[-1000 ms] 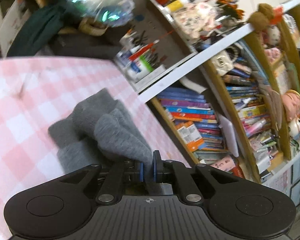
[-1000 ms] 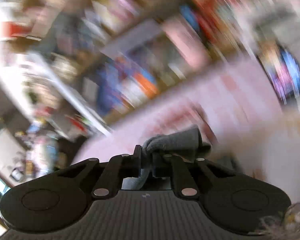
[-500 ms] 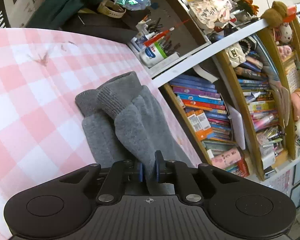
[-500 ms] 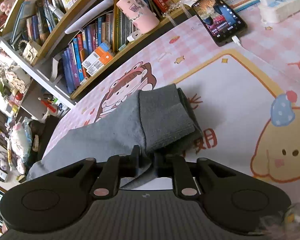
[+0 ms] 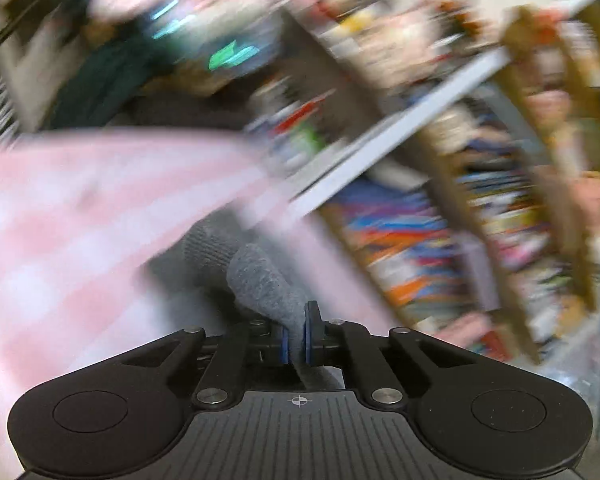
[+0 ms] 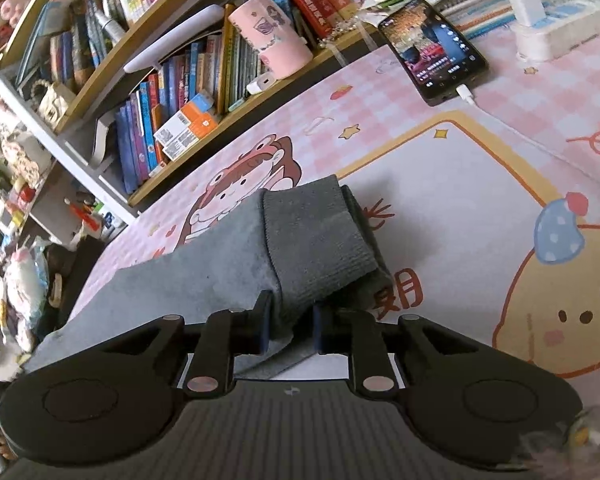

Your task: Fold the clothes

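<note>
A grey sock (image 6: 300, 240) lies on the pink cartoon desk mat (image 6: 460, 184), its ribbed cuff folded back over the body. My right gripper (image 6: 288, 326) has its jaws parted around the cuff's near edge, the cloth loose between them. In the blurred left wrist view, my left gripper (image 5: 296, 340) is shut on a fold of the grey sock (image 5: 260, 280) and holds it lifted above the pink checked mat (image 5: 60, 220).
A bookshelf (image 6: 172, 92) full of books stands along the desk's far edge. A pink mug (image 6: 272, 36), a phone (image 6: 432, 48) on a charging cable and a white power strip (image 6: 556, 28) lie at the back right.
My right gripper's jaws have opened and let the cuff go slack on the mat. My left gripper is moving fast with the sock end pinched, and its view is now blurred.
</note>
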A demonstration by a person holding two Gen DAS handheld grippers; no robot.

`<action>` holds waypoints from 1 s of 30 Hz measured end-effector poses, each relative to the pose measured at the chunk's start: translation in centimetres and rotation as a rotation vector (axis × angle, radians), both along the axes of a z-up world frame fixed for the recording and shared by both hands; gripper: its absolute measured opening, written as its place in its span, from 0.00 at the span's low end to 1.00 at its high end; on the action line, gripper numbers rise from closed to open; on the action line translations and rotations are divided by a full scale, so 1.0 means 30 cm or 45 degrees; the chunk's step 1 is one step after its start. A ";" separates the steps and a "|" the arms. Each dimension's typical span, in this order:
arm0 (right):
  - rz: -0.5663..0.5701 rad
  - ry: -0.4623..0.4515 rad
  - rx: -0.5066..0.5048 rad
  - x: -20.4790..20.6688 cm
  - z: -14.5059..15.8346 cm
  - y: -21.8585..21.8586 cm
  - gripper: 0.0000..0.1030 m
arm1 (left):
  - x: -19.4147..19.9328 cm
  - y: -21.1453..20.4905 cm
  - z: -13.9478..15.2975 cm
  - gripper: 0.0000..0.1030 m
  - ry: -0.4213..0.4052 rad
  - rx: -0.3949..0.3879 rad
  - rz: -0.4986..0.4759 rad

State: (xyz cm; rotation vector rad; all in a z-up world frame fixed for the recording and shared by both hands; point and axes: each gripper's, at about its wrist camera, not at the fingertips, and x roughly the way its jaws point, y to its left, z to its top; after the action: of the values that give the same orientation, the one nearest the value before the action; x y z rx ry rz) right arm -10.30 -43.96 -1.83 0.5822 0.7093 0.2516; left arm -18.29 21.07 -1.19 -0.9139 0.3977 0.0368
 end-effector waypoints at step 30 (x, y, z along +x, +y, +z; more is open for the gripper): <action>0.003 0.004 -0.178 0.403 0.019 0.124 0.20 | 0.398 0.041 -0.041 0.21 0.119 0.048 -0.091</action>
State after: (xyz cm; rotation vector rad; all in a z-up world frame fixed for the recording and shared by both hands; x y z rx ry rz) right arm 1.79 -40.25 -1.26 0.4486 0.7245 0.2012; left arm -6.34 22.31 -2.43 -0.8619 0.5150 0.0214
